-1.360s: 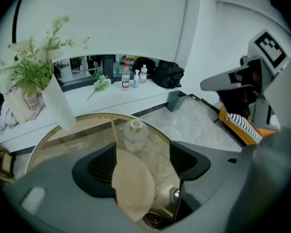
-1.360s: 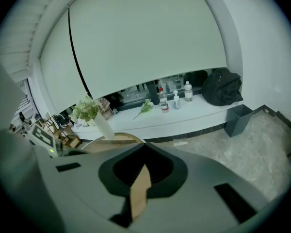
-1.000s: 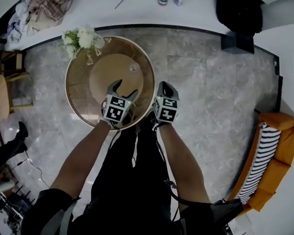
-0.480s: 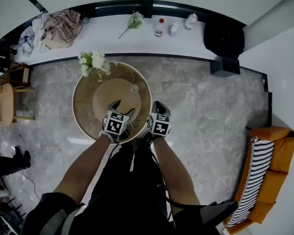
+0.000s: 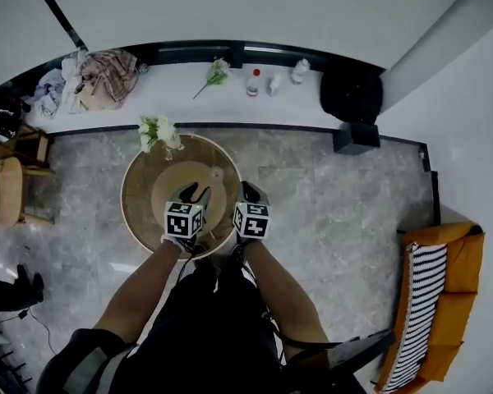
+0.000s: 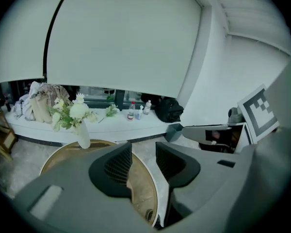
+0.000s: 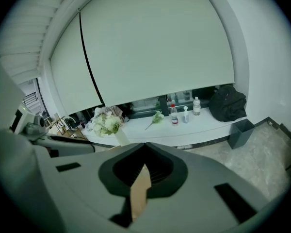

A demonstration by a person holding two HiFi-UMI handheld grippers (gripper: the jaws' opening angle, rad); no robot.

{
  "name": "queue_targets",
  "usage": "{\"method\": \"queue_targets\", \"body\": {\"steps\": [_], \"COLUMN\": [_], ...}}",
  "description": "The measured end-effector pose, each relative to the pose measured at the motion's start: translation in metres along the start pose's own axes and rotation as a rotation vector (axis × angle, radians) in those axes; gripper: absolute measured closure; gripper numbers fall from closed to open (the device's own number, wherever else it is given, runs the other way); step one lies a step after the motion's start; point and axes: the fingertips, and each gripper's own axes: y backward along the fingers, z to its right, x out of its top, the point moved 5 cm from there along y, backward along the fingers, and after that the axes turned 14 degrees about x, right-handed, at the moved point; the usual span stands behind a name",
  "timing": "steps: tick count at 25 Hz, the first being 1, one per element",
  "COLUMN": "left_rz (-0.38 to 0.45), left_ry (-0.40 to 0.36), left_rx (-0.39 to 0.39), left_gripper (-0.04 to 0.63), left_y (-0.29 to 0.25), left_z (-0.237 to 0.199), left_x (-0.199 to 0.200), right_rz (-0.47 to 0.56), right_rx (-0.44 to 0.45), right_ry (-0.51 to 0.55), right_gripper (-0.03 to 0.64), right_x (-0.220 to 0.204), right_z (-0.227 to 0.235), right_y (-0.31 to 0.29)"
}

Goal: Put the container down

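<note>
The left hand-held gripper (image 5: 196, 190) hangs over the near half of the round tabletop (image 5: 140, 199). Its jaws are closing: a narrow gap is left between them, and the left gripper view shows only the tabletop through that gap, nothing caught in it. The right hand-held gripper (image 5: 248, 190) hangs at the near right edge of the tabletop with its jaws pressed together at the tips. In the right gripper view they pinch nothing; the tan sliver below the tips looks like tabletop seen past them.

Neither gripper carries a container. A small pale thing (image 5: 218, 172) stands alone on the tabletop, toward the far edge and just beyond the left gripper's jaws, apart from them. It is too small to make out, but it is the likeliest candidate for the container. A vase of white flowers (image 5: 158, 132) stands at the far left edge, well apart from it.

My reading is that the setting down is done: the container seems to rest on the tabletop and both grippers are clear of it. If so, little or nothing is left beyond drawing the grippers away. I cannot confirm that the small thing is the container.
</note>
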Motion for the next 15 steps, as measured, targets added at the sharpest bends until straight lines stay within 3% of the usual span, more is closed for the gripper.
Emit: {"method": "queue_targets", "body": {"steps": [4,10,15], "left_rz": [0.064,0.162,0.232], "left_ry": [0.005,0.001,0.046], "left_rx": [-0.001,-0.102,-0.149], "left_gripper": [0.462,0.465,0.465], "left_y": [0.028,0.088,0.126], "left_z": [0.006,0.025,0.030], "left_x": [0.032,0.061,0.082], "right_rz": [0.062,0.132,0.229], "right_rx": [0.048,0.121,0.136], "right_ry": [0.007,0.053,0.049], "right_gripper": [0.615,0.615,0.615], "right_x": [0.019,0.044,0.074], "right_z": [-0.024,-0.061,-0.075], "right_y": [0.017,0.053,0.085]}}
